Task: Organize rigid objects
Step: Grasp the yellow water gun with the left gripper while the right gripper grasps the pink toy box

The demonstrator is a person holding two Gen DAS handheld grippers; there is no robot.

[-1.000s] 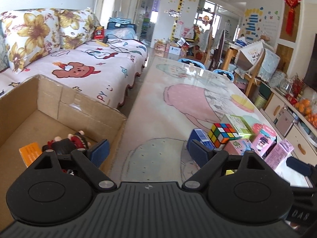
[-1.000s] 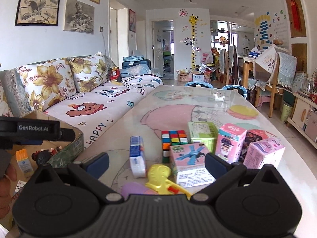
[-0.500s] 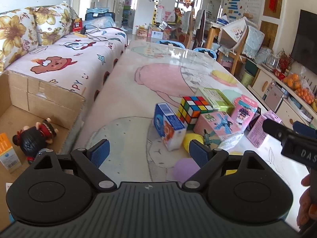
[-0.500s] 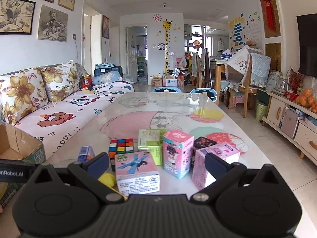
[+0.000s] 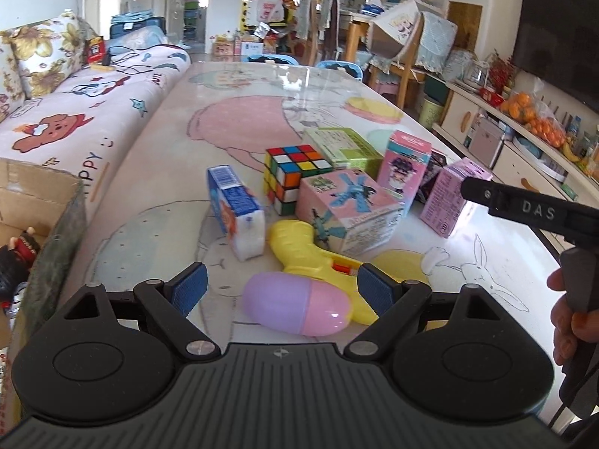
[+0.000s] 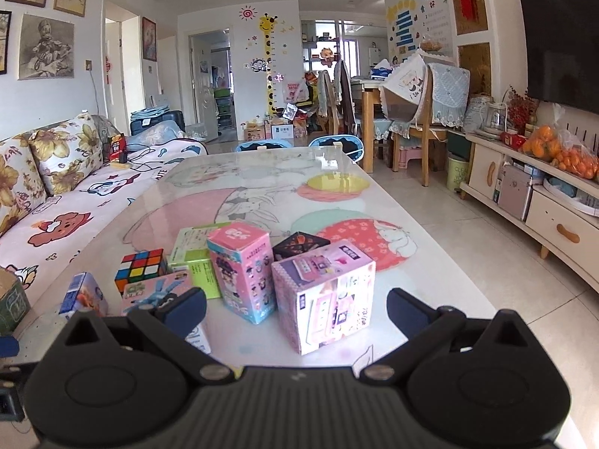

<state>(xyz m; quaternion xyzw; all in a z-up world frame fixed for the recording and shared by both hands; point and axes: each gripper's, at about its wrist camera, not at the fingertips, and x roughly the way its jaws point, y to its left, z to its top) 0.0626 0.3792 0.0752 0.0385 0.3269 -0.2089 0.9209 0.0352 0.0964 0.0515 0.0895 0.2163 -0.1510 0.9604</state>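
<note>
A cluster of toys sits on the table. In the left wrist view my open, empty left gripper (image 5: 282, 290) hovers just in front of a purple-pink capsule (image 5: 297, 308) and a yellow toy (image 5: 307, 252). Behind them are a blue-white carton (image 5: 234, 211), a Rubik's cube (image 5: 294, 176), and a pink box with a blue figure (image 5: 346, 211). In the right wrist view my open, empty right gripper (image 6: 295, 305) faces a pink house-print box (image 6: 324, 293), with a tall pink box (image 6: 243, 271), a green box (image 6: 196, 254) and a black box (image 6: 299, 245) behind.
A cardboard box (image 5: 41, 202) stands at the table's left edge with a dark doll (image 5: 15, 254) inside. A sofa (image 5: 86, 112) runs along the left. The far half of the table (image 6: 262, 179) is bare. A cabinet (image 6: 531, 202) stands at right.
My left gripper has swung from the cardboard box rightward to face the toy cluster. My right gripper has shifted right, from the yellow toy and blue-figure box to the pink house-print box.
</note>
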